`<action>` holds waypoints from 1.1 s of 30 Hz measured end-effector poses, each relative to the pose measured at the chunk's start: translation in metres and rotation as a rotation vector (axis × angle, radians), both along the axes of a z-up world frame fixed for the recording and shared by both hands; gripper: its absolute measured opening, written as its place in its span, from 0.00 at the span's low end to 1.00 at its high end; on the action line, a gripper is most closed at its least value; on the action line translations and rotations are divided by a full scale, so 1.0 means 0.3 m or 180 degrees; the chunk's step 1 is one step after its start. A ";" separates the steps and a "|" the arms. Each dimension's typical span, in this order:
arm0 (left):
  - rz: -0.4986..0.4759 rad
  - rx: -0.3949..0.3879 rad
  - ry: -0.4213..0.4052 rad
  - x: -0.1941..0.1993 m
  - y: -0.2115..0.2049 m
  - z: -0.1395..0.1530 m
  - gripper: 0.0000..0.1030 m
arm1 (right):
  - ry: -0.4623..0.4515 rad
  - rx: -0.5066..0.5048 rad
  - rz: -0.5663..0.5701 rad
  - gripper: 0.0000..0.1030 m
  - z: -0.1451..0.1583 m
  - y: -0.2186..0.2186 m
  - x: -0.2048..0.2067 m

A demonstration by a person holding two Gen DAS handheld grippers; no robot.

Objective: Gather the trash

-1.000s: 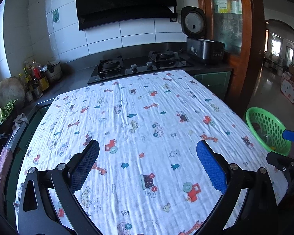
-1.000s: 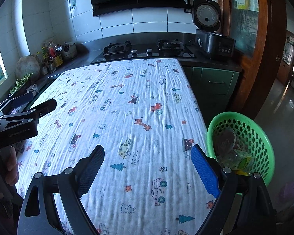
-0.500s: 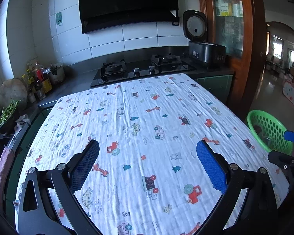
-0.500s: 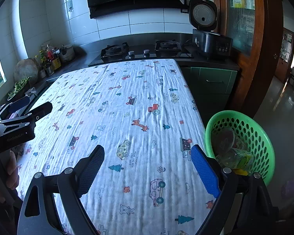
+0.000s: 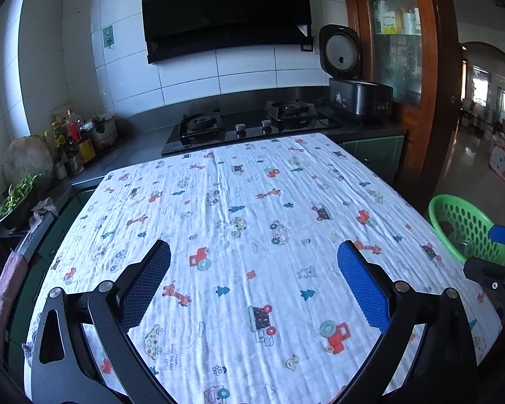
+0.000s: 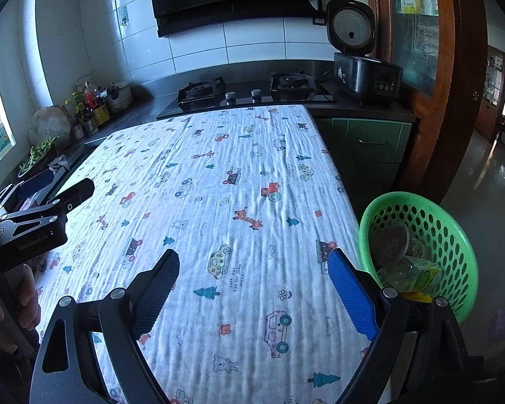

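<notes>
My left gripper [image 5: 254, 252] hovers above table, jaws spread wide, nothing between blue pads [image 5: 362, 291]; my right gripper [image 6: 252, 261] likewise released and empty, over table's right side; white cartoon-print cloth [image 5: 245, 208] covers table, cars, giraffes, trees printed on it; green perforated basket [image 6: 454, 235] sits just beside table's right edge, lower than tabletop; trash inside basket: clear plastic cup [image 6: 395, 240], tipped on side, and yellow-green labelled container [image 6: 417, 274]; gas stove [image 6: 245, 92] and open rice cooker [image 6: 363, 64] on counter beyond table.
</notes>
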State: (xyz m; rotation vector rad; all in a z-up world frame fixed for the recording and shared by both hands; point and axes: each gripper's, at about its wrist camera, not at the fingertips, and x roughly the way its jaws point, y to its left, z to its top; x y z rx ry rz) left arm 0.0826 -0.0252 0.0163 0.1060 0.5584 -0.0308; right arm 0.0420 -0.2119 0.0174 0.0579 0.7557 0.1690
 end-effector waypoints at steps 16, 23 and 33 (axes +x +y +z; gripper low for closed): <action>0.0045 0.0000 -0.0077 -0.020 0.013 0.002 0.95 | -0.0168 -0.0137 0.0054 0.84 0.015 0.029 -0.019; 0.0050 0.0005 -0.0072 -0.020 0.015 0.000 0.95 | -0.0183 -0.0151 0.0052 0.84 0.014 0.037 -0.018; 0.0055 -0.0018 -0.0058 -0.018 0.019 -0.007 0.95 | -0.0176 -0.0163 0.0041 0.84 0.013 0.034 -0.014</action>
